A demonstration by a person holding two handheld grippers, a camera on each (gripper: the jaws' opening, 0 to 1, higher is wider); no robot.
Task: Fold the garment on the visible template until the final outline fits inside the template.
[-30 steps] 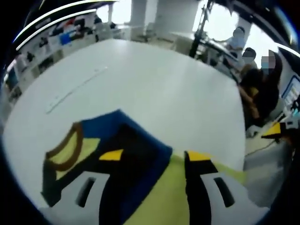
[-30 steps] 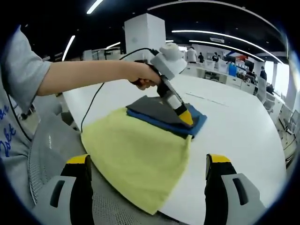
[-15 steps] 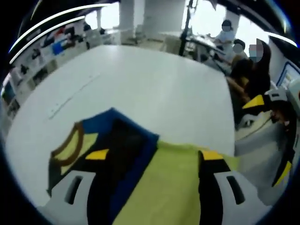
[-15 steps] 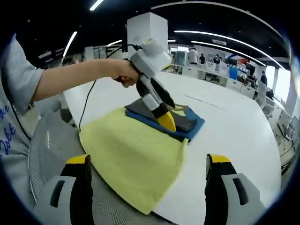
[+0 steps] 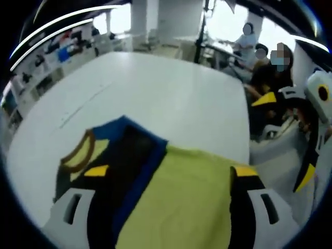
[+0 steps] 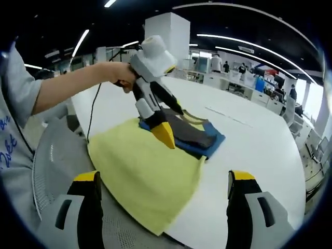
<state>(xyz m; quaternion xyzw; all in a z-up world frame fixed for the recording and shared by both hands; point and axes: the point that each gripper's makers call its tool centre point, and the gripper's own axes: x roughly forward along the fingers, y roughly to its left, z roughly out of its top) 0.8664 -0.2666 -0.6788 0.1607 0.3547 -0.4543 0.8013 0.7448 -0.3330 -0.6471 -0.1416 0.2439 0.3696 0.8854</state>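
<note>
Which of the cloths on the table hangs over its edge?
The yellow-green cloth: its near part droops past the table edge. The blue piece and the dark grey piece stacked on it lie fully on the tabletop.

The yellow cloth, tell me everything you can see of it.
The yellow cloth is a plain, pale yellow-green sheet that looks soft. It lies spread flat at the white table's near edge, one corner hanging over it. Its far edge meets a folded stack of blue and dark grey fabric. The left tongs hover just above that edge.

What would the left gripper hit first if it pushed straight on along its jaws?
Probably the yellow cloth lying just under the open left gripper, then the folded dark garment; depth is unclear.
</note>
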